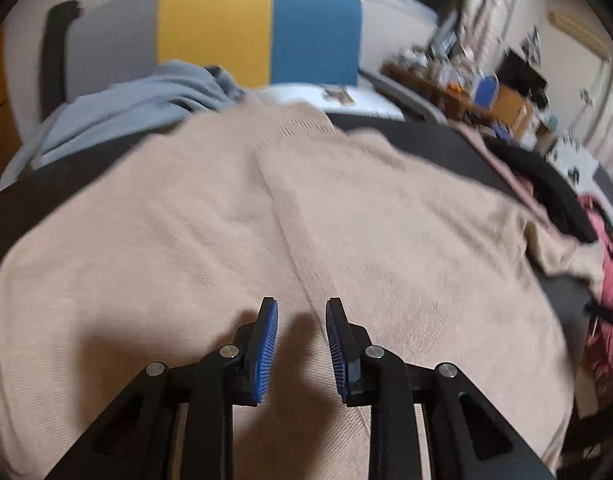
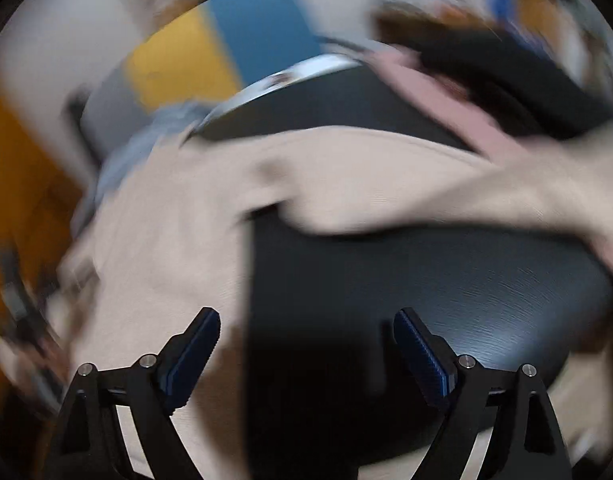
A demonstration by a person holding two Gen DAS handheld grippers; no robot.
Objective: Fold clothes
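Note:
A beige knit garment [image 1: 266, 220] lies spread flat over a dark table [image 1: 438, 142]. My left gripper [image 1: 301, 308] hovers just above the garment's near part, jaws a little apart with nothing between them. In the blurred right wrist view the same beige garment [image 2: 166, 248] lies at the left, with a sleeve [image 2: 446, 200] stretching to the right across the dark table [image 2: 426, 280]. My right gripper [image 2: 306, 320] is wide open and empty, above the garment's side edge and the bare table.
A grey-blue garment [image 1: 138, 100] lies at the table's far left. Pink clothing [image 1: 610, 280] and a black item [image 1: 546, 188] lie at the right edge. A yellow and blue panel [image 1: 258, 28] stands behind the table. A cluttered shelf [image 1: 466, 84] is at the far right.

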